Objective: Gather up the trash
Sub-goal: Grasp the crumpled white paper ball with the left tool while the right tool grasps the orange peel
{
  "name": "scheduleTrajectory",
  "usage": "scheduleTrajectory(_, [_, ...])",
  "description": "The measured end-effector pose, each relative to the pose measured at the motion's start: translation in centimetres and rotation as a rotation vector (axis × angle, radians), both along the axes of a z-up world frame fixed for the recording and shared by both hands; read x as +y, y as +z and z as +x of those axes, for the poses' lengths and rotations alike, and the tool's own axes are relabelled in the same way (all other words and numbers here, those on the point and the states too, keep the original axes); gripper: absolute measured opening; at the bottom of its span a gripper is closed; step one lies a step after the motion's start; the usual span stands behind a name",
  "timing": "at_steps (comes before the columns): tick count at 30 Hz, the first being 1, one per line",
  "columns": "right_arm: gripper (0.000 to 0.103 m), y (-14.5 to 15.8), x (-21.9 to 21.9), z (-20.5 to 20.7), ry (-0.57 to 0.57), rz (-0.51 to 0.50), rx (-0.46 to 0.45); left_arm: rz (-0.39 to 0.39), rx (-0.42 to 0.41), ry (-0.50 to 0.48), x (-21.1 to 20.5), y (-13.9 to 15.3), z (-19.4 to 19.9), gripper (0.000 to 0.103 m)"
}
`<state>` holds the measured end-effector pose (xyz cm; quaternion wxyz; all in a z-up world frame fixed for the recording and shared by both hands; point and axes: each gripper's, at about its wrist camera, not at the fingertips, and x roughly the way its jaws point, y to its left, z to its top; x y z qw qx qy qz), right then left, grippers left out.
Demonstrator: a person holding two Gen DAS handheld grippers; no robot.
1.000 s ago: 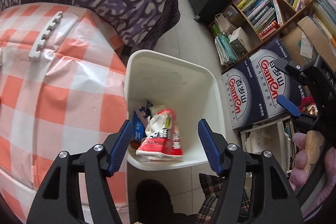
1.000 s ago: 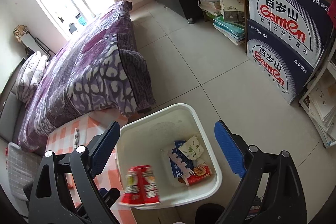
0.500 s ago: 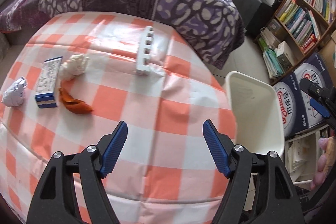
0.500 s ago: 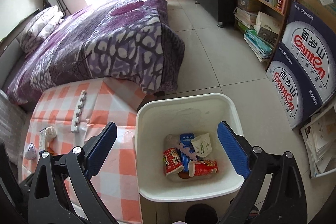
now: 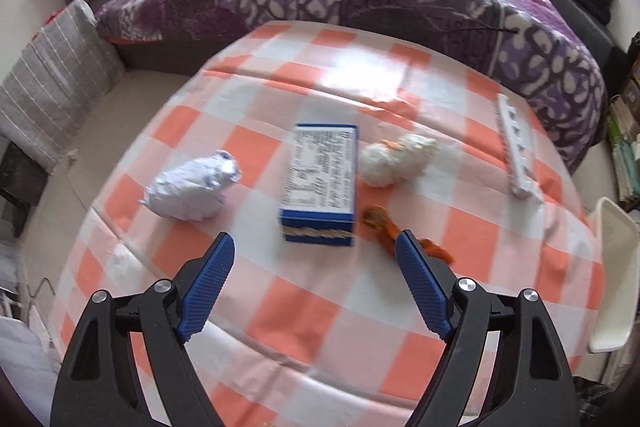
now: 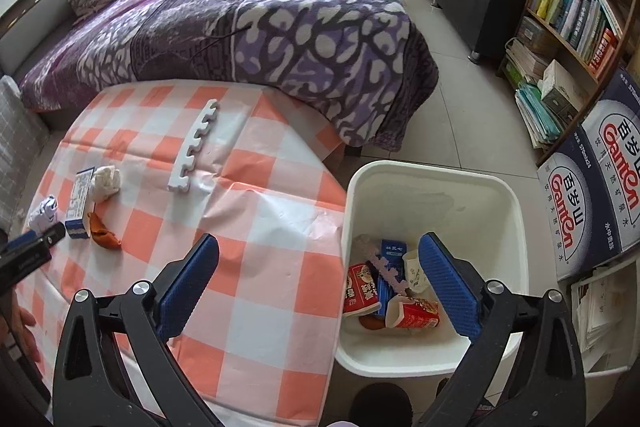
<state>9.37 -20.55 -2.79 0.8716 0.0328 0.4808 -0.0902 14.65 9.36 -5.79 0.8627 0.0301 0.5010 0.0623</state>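
On the orange-checked table point(image 5: 320, 307) lie a blue box point(image 5: 320, 183), a crumpled silver wrapper point(image 5: 192, 187), a white tissue wad point(image 5: 394, 159), an orange peel point(image 5: 384, 227) and a white foam strip point(image 5: 516, 151). My left gripper point(image 5: 314, 235) hovers just short of the box, jaws opening, nothing between them. My right gripper point(image 6: 319, 235) hangs over the table edge beside the white bin point(image 6: 432, 171), jaws opening and empty. Inside the bin lie red packets point(image 6: 362, 287) and other trash.
A bed with a purple blanket point(image 6: 280, 19) runs behind the table. Bookshelves point(image 6: 580, 7) and blue water cartons point(image 6: 592, 195) stand right of the bin, across tiled floor. A grey cushion point(image 5: 52, 83) sits left of the table. A hand point(image 6: 20, 323) shows at the left edge.
Both views have swung left, from the bin toward the table. The red packets seen at the bin's mouth now lie inside it. Both pairs of jaws stand wider.
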Motion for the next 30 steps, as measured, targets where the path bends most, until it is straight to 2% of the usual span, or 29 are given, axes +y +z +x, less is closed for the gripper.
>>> scheduleTrajectory(3, [0.096,-0.8,2.4,0.6,0.054,-0.039,0.022,0.157,-0.021,0.038,2.3,-1.0,1.0,0.083])
scheduleTrajectory(6, [0.096,-1.7,4.7,1.4,0.112,-0.072,0.038,0.243,-0.017,0.073,4.5,-2.2,2.1,0.083])
scheduleTrajectory(10, [0.096,-2.4,8.2,2.0,0.205,-0.113,0.031,0.287,-0.014,0.100,7.0,-3.4,3.4,0.083])
scheduleTrajectory(16, [0.096,-3.8,13.6,2.5,0.371,-0.158,0.028,0.316,0.016,0.066,9.1,-5.5,4.9,0.083])
scheduleTrajectory(17, [0.096,-4.0,14.3,2.7,0.392,-0.165,0.023,0.310,0.024,0.065,9.5,-5.8,5.0,0.080])
scheduleTrajectory(18, [0.096,-4.2,15.0,2.9,0.417,-0.172,0.018,0.288,0.032,0.062,9.8,-6.1,5.1,0.070])
scheduleTrajectory(23, [0.096,-5.3,17.8,4.2,0.500,-0.134,0.024,0.192,0.002,0.087,11.3,-5.3,4.3,0.064])
scheduleTrajectory(27, [0.096,-6.4,19.6,5.5,0.537,-0.071,0.043,0.086,-0.024,0.135,12.7,-3.9,3.5,0.063])
scheduleTrajectory(30, [0.096,-7.0,21.0,5.9,0.558,-0.062,0.045,0.016,-0.047,0.166,13.4,-2.5,2.7,0.063])
